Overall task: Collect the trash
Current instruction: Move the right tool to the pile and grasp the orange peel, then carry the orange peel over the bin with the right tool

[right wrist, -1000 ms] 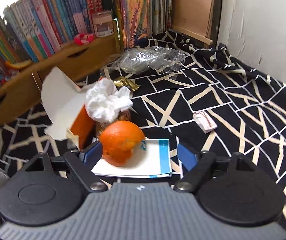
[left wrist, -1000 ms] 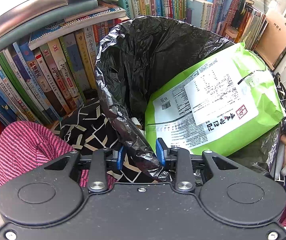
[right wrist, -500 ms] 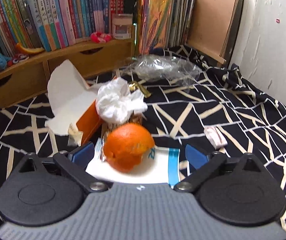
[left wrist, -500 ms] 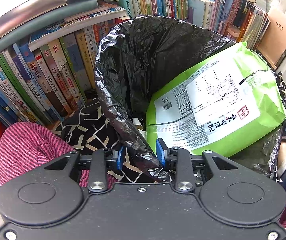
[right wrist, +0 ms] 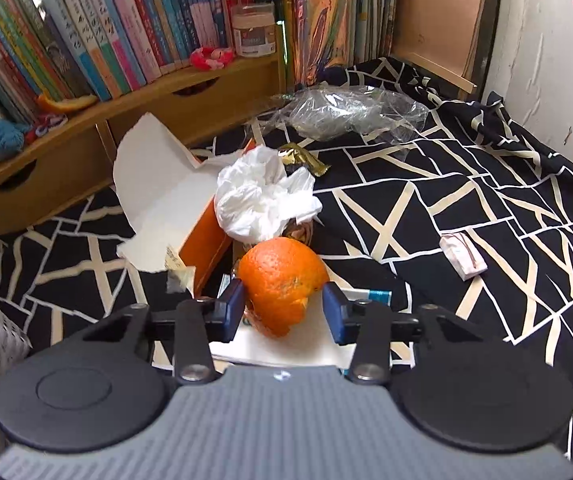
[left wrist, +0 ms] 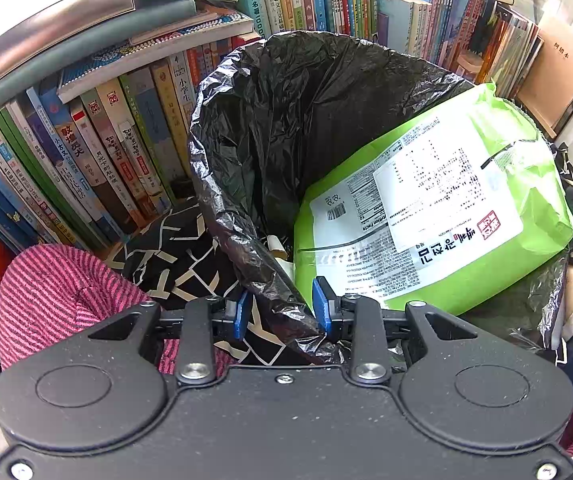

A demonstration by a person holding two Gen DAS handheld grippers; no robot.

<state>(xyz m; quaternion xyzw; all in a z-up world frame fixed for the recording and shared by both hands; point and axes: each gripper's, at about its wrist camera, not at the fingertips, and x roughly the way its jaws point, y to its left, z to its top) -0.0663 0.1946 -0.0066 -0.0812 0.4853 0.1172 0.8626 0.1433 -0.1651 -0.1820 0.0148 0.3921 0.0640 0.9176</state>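
Narrowed since earlier: right hand-held gripper (right wrist: 282,312) closing around orange peel (right wrist: 282,280); left hand-held gripper (left wrist: 280,314) pinching black trash bag (left wrist: 286,120) rim.

Black gripper housings, blue fingers (left wrist: 241,314), silver screws

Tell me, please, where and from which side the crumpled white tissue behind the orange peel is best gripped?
Grip the crumpled white tissue at its bunched upper folds, coming from above. It sits high on the pile, wedged against the orange box with the orange peel in front, so a low approach looks blocked. The right gripper is closing around the peel.
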